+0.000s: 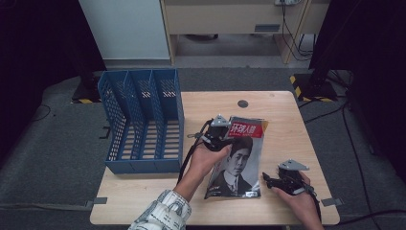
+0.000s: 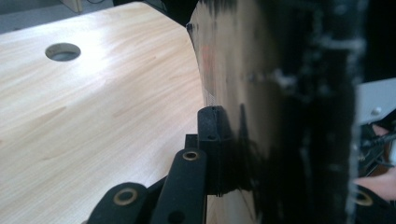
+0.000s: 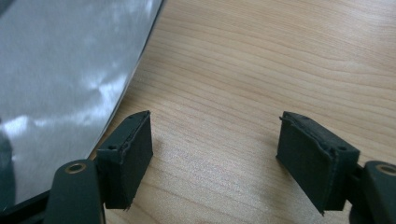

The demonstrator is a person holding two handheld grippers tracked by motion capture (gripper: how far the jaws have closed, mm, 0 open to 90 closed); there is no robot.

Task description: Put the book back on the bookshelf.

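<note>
Left tool [image 1: 225, 130]: we see it clamped on the magazine's [image 1: 237, 163] upper left edge, lifting that side off the counter [image 1: 280, 115] | right tool [image 1: 269, 179]: jaws apart, nothing between them, just beside the magazine's lower right corner | blue file rack [image 1: 143, 122]: at the counter's left, compartments bare | counter hole [image 1: 242, 103] beyond the magazine.

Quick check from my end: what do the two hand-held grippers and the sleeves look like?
Both are black. The left hand-held gripper and the right hand-held gripper each carry a grey three-cornered plate, with brass-coloured rivets at the jaw links and flat black pads. A black cable trails from the left. The left sleeve is white, dark-patterned.
</note>
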